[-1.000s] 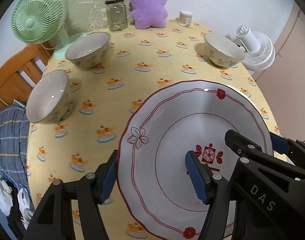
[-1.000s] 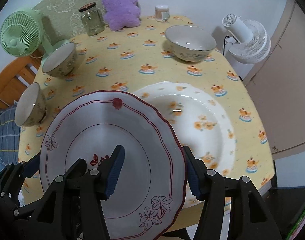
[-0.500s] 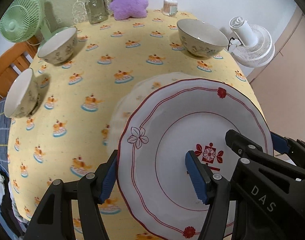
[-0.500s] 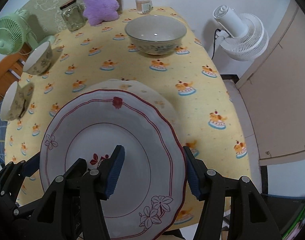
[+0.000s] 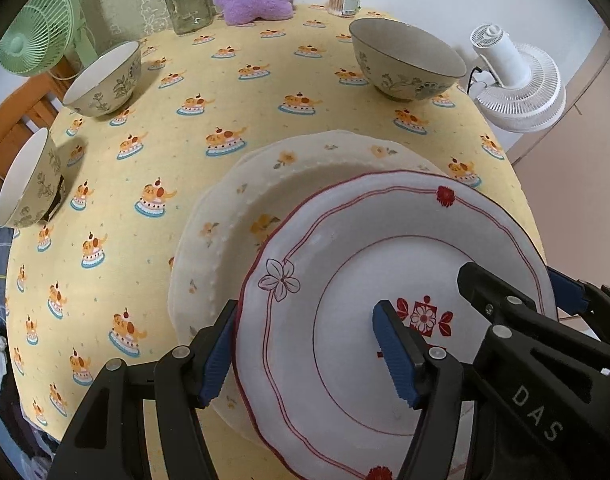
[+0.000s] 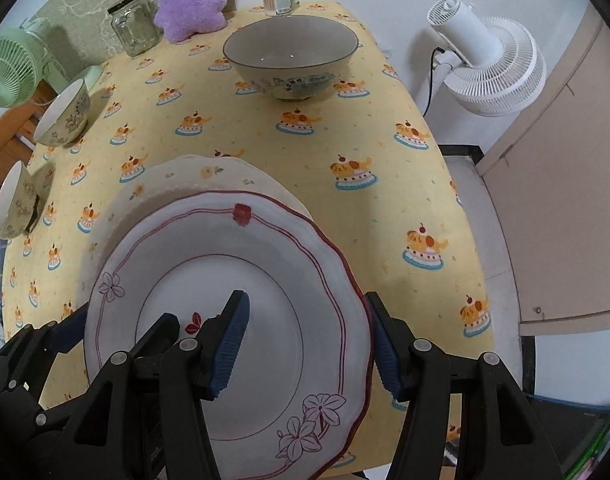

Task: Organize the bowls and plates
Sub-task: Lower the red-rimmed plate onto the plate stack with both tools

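Left wrist view shows "DAS" printed on the right hand-held gripper (image 5: 517,308) — both it and the left hand-held gripper (image 5: 305,344) pinch opposite rims of the red-trimmed plate (image 5: 385,264), held roughly level over the cream floral plate (image 5: 241,216) on the bench (image 5: 153,152).

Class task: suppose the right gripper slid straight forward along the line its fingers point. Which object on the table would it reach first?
Beyond the red-rimmed plate the right gripper holds, the line crosses open tablecloth toward the large bowl. Probably that bowl; the cream floral plate lies slightly left, depth uncertain.
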`<action>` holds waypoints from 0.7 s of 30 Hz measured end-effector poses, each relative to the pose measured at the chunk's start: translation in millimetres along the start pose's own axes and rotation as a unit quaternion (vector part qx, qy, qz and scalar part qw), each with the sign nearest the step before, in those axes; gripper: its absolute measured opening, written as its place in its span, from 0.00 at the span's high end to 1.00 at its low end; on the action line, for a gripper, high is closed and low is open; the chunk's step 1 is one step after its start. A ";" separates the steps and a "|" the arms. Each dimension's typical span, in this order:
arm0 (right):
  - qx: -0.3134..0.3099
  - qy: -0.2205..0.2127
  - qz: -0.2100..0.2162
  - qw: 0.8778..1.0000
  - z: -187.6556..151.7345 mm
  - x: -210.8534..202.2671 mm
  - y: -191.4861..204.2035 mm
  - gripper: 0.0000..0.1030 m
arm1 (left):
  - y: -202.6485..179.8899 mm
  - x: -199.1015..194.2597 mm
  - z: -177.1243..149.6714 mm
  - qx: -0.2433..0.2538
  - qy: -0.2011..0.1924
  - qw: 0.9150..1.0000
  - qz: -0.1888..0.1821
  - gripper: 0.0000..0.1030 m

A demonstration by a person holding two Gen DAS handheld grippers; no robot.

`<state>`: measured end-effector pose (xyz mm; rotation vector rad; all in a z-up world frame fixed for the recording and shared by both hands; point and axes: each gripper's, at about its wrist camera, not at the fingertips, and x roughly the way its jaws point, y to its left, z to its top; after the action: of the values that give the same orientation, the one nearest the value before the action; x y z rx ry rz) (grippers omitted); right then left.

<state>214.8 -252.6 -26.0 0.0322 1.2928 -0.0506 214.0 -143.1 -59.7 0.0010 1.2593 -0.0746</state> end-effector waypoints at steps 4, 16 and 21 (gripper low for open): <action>0.000 -0.002 0.002 1.000 4.2 3.0 2.6 0.40 | 1.3 4.5 4.8 0.001 0.004 1.000 0.008 0.33; 0.010 0.000 0.014 1.000 2.2 0.2 -2.5 0.42 | -3.6 6.5 7.9 0.026 -0.001 0.999 0.035 0.34; 0.017 -0.001 0.020 1.000 -2.7 -7.6 -11.4 0.65 | -2.6 6.1 9.1 0.029 -0.004 0.999 0.038 0.33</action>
<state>209.5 -263.7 -19.4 0.0876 1.2885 -0.0377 224.4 -146.4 -62.6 0.0979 1.2469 -0.0447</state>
